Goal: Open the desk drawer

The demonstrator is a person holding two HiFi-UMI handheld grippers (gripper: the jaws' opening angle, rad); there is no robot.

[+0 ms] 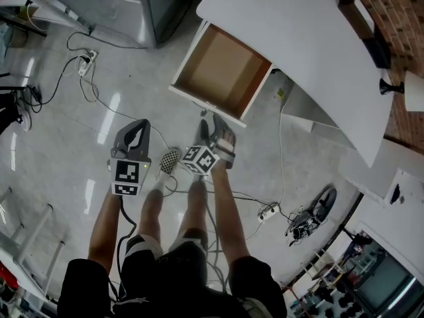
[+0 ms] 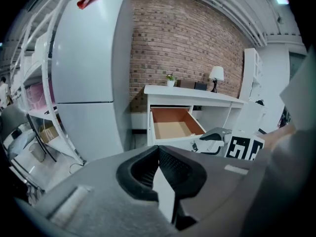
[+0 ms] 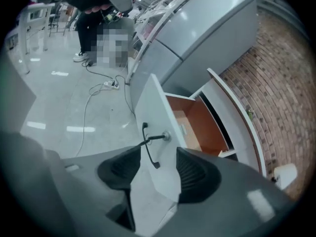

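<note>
One drawer (image 1: 222,71) pulled out, one handle (image 3: 150,149); right gripper (image 3: 158,152) fingers wide, left gripper (image 2: 159,149) fingers together.

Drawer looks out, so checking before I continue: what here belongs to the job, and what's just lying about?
Job: drawer, pulled out; its handle; desk; right claw, open, facing the handle.
Lying about: fridge; lamp; power strip.

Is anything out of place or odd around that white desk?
Nothing is spilled or broken. The drawer stands pulled out and looks empty. A thin dark loop hangs on its front knob, an odd sort of handle. Loose cables and a power strip trail over the floor.
</note>
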